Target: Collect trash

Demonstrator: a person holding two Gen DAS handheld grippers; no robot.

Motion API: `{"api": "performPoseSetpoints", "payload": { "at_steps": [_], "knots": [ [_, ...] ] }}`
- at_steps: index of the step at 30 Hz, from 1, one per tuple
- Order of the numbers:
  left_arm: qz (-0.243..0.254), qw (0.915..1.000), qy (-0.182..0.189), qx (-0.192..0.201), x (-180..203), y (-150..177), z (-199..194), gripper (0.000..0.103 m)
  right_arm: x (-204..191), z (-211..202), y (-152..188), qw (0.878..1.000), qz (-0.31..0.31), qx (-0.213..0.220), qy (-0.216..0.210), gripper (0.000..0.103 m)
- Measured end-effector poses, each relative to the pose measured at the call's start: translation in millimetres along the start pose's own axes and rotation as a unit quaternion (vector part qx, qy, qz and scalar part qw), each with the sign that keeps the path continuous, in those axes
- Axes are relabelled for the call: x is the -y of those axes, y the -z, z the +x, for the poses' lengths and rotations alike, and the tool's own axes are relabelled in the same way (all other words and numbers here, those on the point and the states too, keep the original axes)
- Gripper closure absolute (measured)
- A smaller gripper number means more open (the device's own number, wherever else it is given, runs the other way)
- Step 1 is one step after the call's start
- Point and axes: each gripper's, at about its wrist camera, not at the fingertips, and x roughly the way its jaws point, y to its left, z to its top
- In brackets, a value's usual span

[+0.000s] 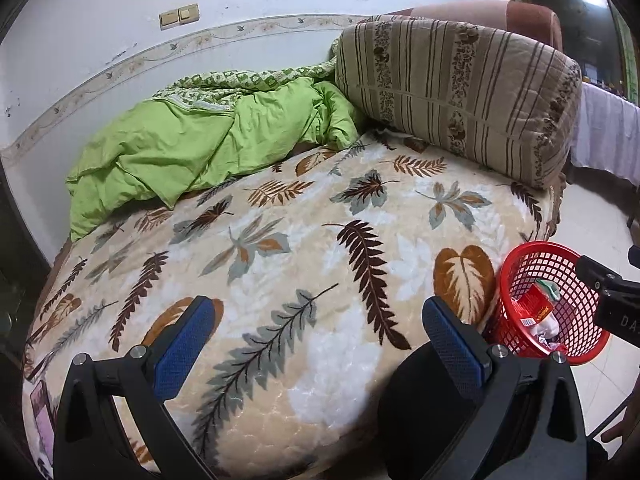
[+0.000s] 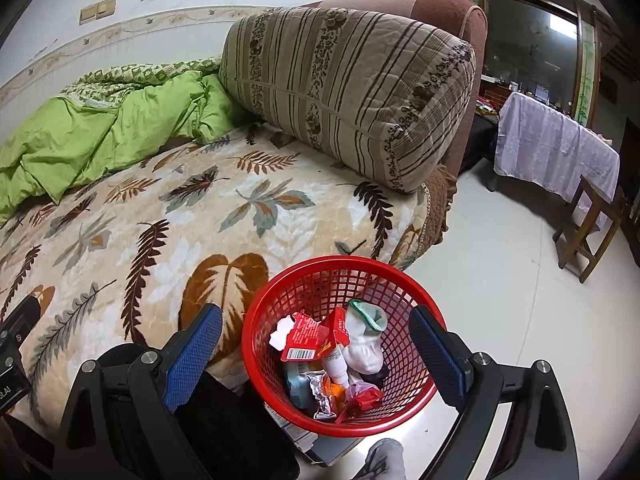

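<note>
A red mesh basket [image 2: 400,280] stands on the floor beside the bed. It holds trash: a red wrapper [image 2: 306,340], a white sock [image 2: 364,344], a small white bottle [image 2: 336,366] and foil bits [image 2: 324,394]. The basket also shows in the left wrist view [image 1: 516,276]. My right gripper [image 2: 316,354] is open and empty, above the basket. My left gripper [image 1: 316,344] is open and empty, over the leaf-patterned blanket [image 1: 280,248]. The right gripper's body shows at the right edge of the left wrist view [image 1: 612,296].
A crumpled green quilt [image 1: 192,148] lies at the bed's far side. A striped cushion [image 2: 352,88] leans on a brown headboard [image 2: 448,12]. A cloth-covered table [image 2: 556,148] and a wooden stool [image 2: 592,224] stand on the tiled floor [image 2: 500,280]. A flat box [image 2: 324,446] lies under the basket.
</note>
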Motion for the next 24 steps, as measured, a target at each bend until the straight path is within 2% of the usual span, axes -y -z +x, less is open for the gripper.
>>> {"api": "performPoseSetpoints", "payload": {
  "at_steps": [24],
  "knots": [
    [-0.012,0.9999,0.006,0.0,-5.2,2.4,-1.3,0.0,-6.7,0.9,0.7,1.0,-0.011,0.0,-0.007,0.008]
  ]
}}
